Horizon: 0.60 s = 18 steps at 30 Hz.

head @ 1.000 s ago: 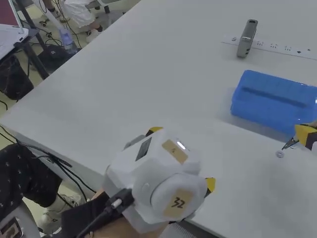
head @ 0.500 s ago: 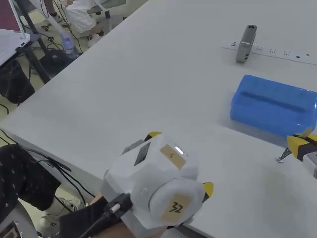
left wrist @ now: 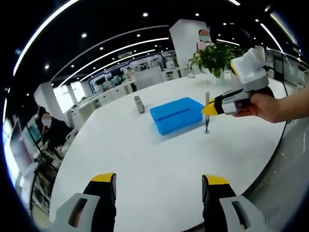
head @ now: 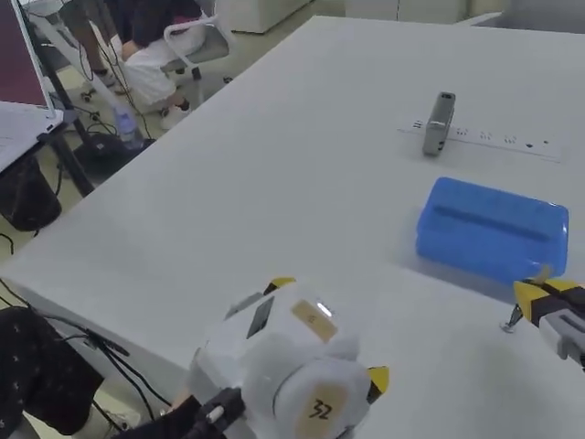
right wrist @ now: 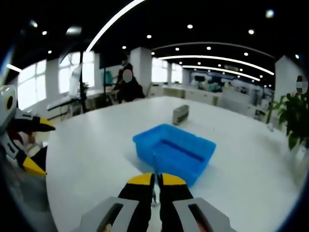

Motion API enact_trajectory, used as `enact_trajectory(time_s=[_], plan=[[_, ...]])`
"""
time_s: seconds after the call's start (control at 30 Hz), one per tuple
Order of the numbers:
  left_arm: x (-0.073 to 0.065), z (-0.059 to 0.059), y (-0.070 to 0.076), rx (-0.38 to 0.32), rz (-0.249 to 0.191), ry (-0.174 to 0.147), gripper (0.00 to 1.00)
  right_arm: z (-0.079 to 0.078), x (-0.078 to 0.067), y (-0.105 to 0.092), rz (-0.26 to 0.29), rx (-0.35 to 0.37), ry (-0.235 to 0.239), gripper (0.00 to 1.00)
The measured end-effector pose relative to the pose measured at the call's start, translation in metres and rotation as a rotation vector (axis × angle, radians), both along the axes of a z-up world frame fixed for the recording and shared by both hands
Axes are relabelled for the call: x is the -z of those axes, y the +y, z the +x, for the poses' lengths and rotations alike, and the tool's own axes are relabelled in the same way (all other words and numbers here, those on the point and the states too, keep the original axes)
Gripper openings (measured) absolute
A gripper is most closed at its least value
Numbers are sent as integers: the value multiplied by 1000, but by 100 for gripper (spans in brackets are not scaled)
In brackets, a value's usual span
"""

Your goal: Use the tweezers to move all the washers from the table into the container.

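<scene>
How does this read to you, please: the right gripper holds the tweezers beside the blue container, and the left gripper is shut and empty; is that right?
Not quite. The left gripper is open, not shut: the left gripper view shows its jaws wide apart with nothing between them. The rest stands: the right gripper holds the tweezers beside the blue container.

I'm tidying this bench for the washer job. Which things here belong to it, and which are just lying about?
In the job: tweezers, shut in the right tongs; blue container.
Lying about: power strip, grey block at its end, bottle on the floor.
</scene>
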<state>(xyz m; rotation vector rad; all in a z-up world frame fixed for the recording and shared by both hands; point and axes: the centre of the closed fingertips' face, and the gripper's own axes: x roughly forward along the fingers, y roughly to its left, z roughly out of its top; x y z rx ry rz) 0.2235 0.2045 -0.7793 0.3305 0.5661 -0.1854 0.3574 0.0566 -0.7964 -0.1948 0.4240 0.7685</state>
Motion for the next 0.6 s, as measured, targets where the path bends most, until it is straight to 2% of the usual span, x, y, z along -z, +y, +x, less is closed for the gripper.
enact_trajectory(time_s=[0.2,0.37,0.43,0.53,0.6], plan=[[2,-1,-1,7,7,11,73,2,-1,-7,22,33,34,0],[5,-1,1,2,16,22,73,5,2,-10,52,45,86,0],[5,-1,2,-5,15,25,74,4,-2,-12,83,46,100,0],[6,-1,2,-4,18,28,74,5,-7,-12,94,49,92,0],[6,-1,1,0,20,30,74,2,-16,-12,112,50,88,0]])
